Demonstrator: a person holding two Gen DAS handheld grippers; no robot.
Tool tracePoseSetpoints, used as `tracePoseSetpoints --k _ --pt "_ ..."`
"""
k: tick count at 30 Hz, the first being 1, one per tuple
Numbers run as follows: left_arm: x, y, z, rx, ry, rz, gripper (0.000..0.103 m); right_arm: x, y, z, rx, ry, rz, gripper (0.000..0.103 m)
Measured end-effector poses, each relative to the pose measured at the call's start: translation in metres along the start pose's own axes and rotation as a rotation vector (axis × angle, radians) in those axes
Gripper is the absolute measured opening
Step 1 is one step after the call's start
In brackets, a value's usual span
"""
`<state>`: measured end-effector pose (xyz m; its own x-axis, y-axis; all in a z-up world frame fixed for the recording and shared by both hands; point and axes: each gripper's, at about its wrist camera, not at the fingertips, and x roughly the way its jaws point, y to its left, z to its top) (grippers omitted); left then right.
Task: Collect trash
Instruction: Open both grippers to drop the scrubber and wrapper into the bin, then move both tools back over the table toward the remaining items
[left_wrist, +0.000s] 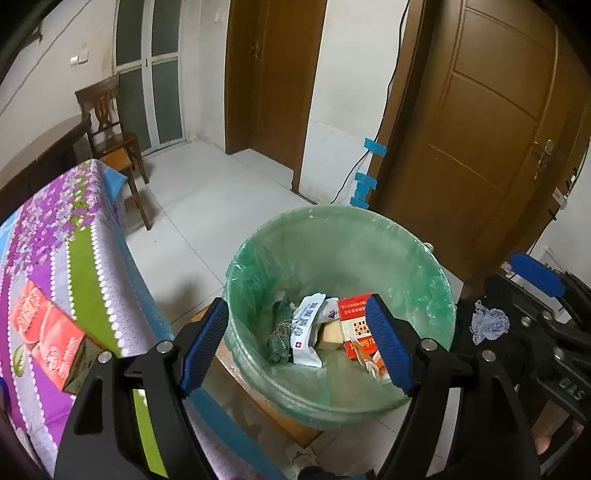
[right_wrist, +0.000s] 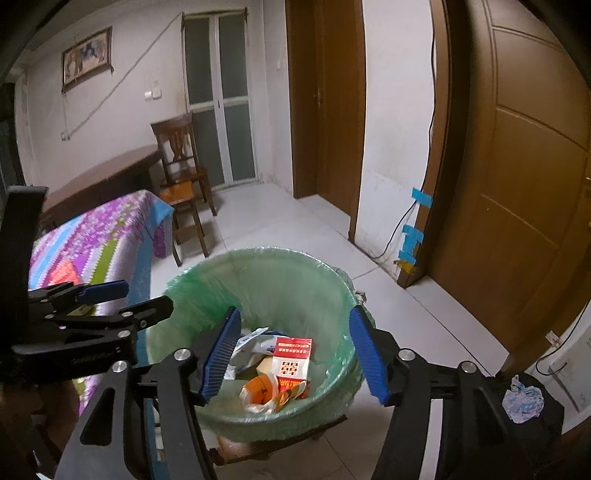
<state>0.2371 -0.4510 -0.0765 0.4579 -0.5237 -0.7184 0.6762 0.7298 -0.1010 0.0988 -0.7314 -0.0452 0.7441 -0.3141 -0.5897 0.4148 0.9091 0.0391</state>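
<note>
One trash bin (left_wrist: 340, 258) lined with a green bag stands on the tiled floor (left_wrist: 221, 192), and everything else is placed from it. Inside it lie one red and white carton (right_wrist: 291, 360), one white printed pouch (left_wrist: 306, 332), one orange and white wrapper (right_wrist: 260, 393), a pale yellow block (right_wrist: 266, 365) and some dark green scraps (left_wrist: 280, 332). Two grippers hover over the bin: the left gripper (left_wrist: 299, 347) and the right gripper (right_wrist: 295, 356). Each has its two blue fingers (left_wrist: 205, 343) spread apart with nothing between them; the trash lies down in the bin below the gap, untouched. To the left of the bin is a surface under a purple, green and blue patterned cloth (left_wrist: 74, 236), carrying one red box (left_wrist: 48, 332). Behind that stands one wooden chair (left_wrist: 110, 125). To the right of the bin one crumpled pale blue wad (right_wrist: 522, 400) rests on a black surface (right_wrist: 543, 435). Beyond the bin are two brown doors (left_wrist: 491, 122), a white wall between them with a black cable (left_wrist: 384, 110), and three strips of blue tape (left_wrist: 365, 181).
</note>
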Motion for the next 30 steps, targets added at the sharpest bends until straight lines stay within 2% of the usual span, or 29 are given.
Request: tracePoseSetpoints --k 2,7,10,14,17,20,24,30 --pt "-0.010 0.001 -0.005 0.008 -0.014 -0.005 0.073 -0.017 0.005 -0.008 -0.004 -0.030 -0.002 0.072" --pt "-0.039 0.004 -0.021 0.028 -0.054 -0.006 0.073 -0.057 0.020 -0.031 0.006 -0.077 0.029 0.078" --pt "-0.056 0.013 -0.035 0.024 -0.070 -0.010 0.073 -0.082 0.029 -0.045 0.009 -0.124 0.065 0.087" --pt "-0.081 0.032 -0.059 0.025 -0.076 -0.016 0.077 -0.103 0.050 -0.058 -0.043 -0.140 0.132 0.092" --pt "-0.097 0.049 -0.076 0.032 -0.067 -0.023 0.078 -0.110 0.081 -0.067 -0.140 -0.109 0.230 0.094" --pt "-0.114 0.075 -0.094 0.034 -0.062 0.009 0.083 -0.106 0.118 -0.069 -0.263 -0.070 0.304 0.095" --pt "-0.130 0.125 -0.116 -0.058 -0.042 0.059 0.084 -0.096 0.174 -0.074 -0.390 -0.029 0.407 0.095" --pt "-0.162 0.170 -0.143 -0.134 -0.049 0.138 0.084 -0.102 0.250 -0.083 -0.476 -0.014 0.555 0.095"
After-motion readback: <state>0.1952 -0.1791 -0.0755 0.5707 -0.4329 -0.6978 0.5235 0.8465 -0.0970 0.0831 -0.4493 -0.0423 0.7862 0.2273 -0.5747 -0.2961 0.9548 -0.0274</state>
